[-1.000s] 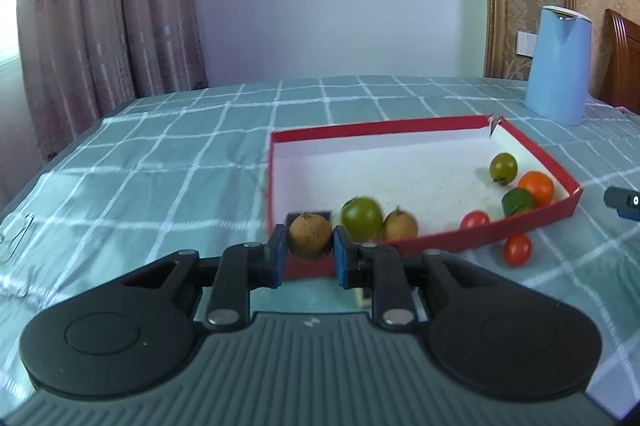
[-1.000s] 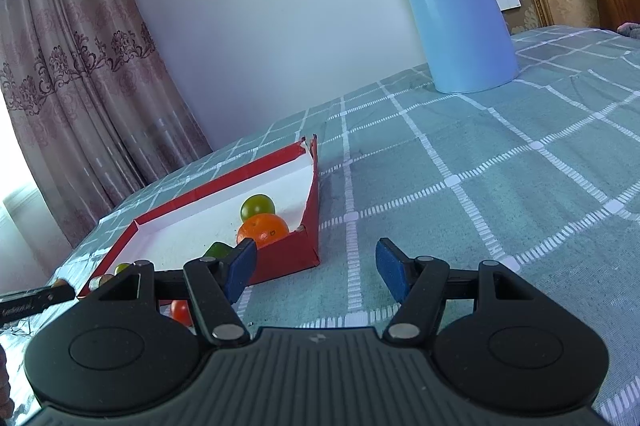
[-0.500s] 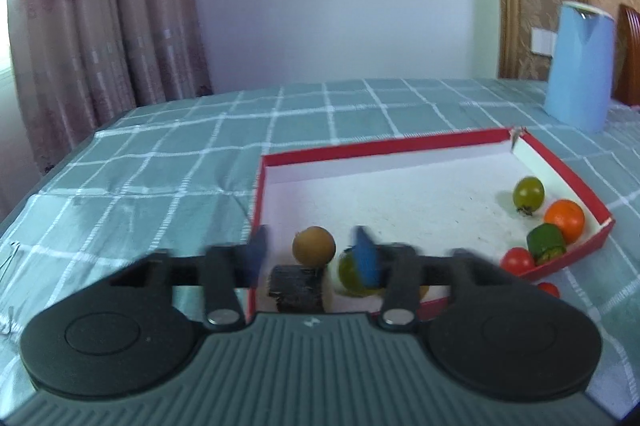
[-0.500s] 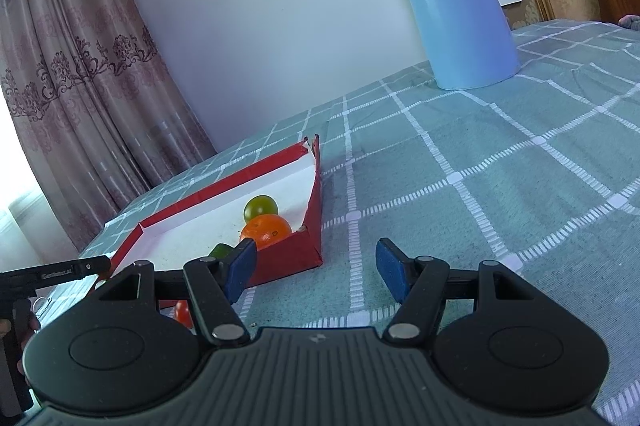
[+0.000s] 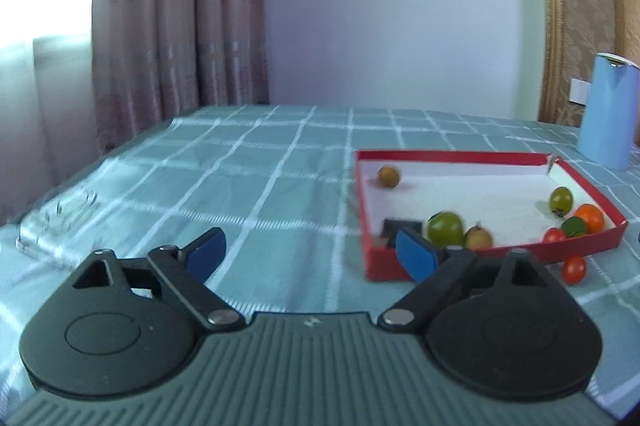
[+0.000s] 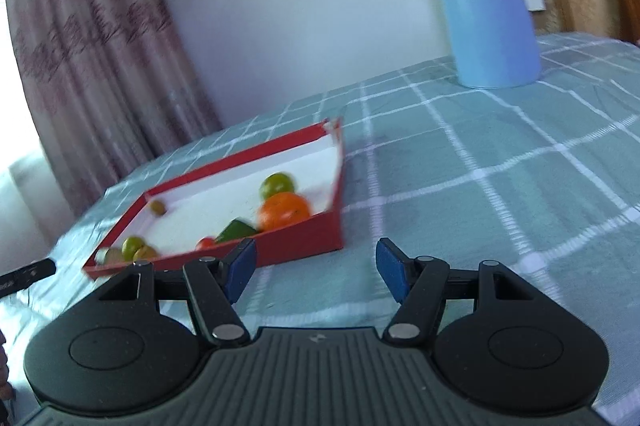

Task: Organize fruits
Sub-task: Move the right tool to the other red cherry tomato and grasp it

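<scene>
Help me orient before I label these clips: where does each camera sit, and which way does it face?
Left wrist: rides the left gripper, looking along its opening, empty jaws over the checked tablecloth; the red tray lies ahead to the right. Only the gripper shows.
Right wrist: rides the right gripper, jaws apart and empty, facing the tray's near corner and the blue kettle; a dark gripper tip pokes in at the left edge.
Shared: tray, orange fruit, kettle, curtain.
</scene>
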